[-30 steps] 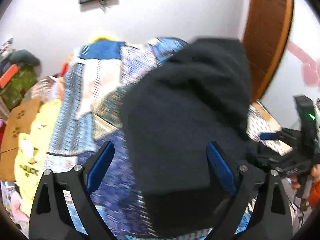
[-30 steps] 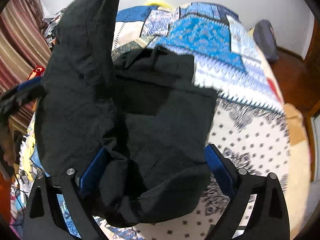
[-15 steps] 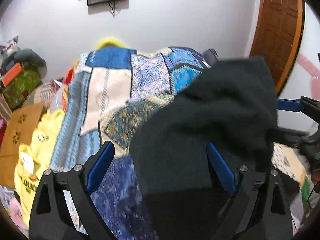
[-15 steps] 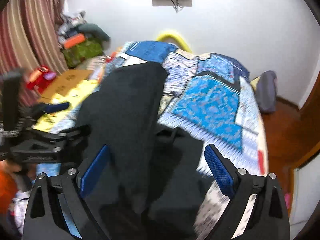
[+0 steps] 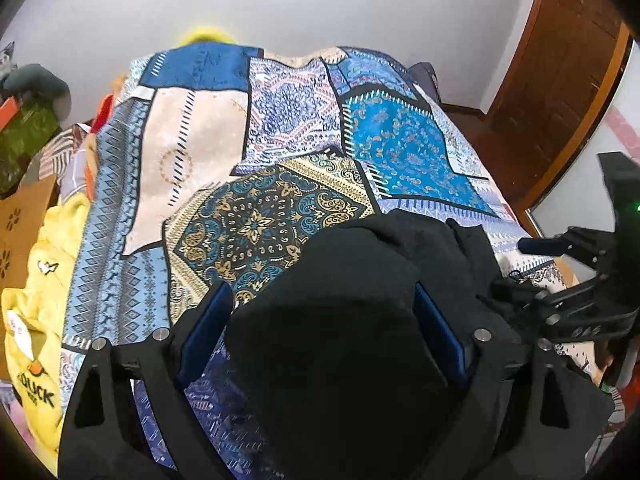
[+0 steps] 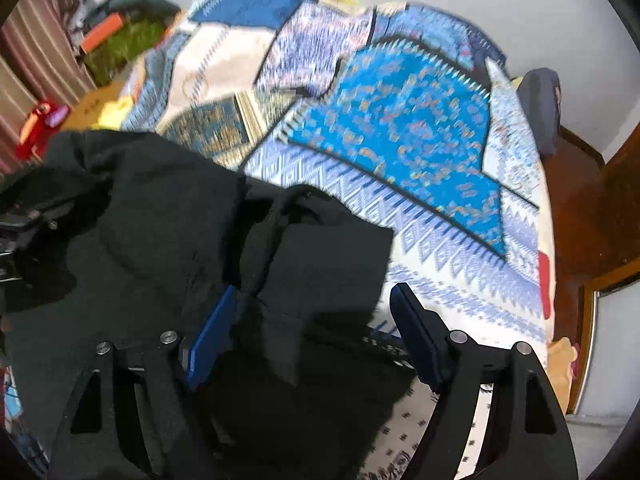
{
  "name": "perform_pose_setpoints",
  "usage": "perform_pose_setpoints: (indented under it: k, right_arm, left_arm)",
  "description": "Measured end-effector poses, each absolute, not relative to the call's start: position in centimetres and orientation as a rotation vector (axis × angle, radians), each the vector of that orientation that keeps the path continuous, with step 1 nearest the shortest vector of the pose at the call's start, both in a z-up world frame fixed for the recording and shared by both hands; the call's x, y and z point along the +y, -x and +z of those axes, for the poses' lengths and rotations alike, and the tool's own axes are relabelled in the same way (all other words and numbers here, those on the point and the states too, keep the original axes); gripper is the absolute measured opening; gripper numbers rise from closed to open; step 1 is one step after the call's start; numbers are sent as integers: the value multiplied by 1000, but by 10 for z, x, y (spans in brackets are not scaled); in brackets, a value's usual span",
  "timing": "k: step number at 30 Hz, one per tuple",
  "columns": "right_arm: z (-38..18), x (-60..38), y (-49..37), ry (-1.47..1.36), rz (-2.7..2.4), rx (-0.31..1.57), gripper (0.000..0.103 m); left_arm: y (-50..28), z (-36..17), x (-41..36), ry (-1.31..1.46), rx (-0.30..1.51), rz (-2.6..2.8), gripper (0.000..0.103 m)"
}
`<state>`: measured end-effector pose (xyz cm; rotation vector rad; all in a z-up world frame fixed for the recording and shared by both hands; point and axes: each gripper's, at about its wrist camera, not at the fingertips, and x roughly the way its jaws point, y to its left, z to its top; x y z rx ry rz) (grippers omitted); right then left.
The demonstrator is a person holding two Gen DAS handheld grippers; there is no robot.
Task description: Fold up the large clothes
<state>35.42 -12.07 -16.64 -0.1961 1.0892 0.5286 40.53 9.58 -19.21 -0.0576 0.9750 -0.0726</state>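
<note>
A large black garment [image 5: 360, 280] lies bunched at the near end of a patchwork quilt [image 5: 280, 128] on a bed. My left gripper [image 5: 320, 290] stands wide over it, the cloth fills the gap between its blue pads [image 5: 204, 332], and the jaws are closing a little. In the right wrist view the garment [image 6: 160, 208] spreads to the left. My right gripper [image 6: 314, 290] is closing around a thick fold. Its left pad [image 6: 208, 336] lies against the fold, while the right pad is clear of the cloth. The right gripper [image 5: 512, 266] also shows at the left view's right edge.
A yellow garment [image 5: 36, 280] and a cardboard box [image 5: 24, 216] lie left of the bed. A brown door [image 5: 568, 60] stands at the right. A dark bag [image 6: 540, 96] sits on the wooden floor [image 6: 580, 208]. A red toy [image 6: 40, 120] lies by the striped curtain [image 6: 24, 60].
The black garment, which hung high in front of both cameras, has come down onto the quilt. Both grippers have swung across the bed. The right jaws have narrowed.
</note>
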Motion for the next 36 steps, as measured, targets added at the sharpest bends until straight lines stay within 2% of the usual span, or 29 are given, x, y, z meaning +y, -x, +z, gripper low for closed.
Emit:
perform_pose_setpoints:
  k: [10, 16, 24, 26, 29, 36]
  right_arm:
    - [-113, -150, -301, 104, 576, 955, 77]
    - [-115, -180, -273, 36, 568, 971, 77]
    - [-163, -212, -263, -77, 538, 1093, 77]
    - [-183, -216, -271, -116, 519, 1149, 77]
    - [-209, -216, -283, -165, 517, 1229, 77]
    - [-235, -211, -305, -250, 604, 1264, 78]
  left_arm:
    - [-335, -148, 103, 96, 941, -85, 91]
    - [-298, -158, 116, 199, 1016, -123, 92]
    - [-282, -194, 129, 453, 1083, -217, 98]
    - [-287, -201, 129, 509, 1091, -232, 103]
    - [-298, -212, 126, 578, 1102, -287, 103]
    - [-317, -232, 126, 653, 1117, -365, 103]
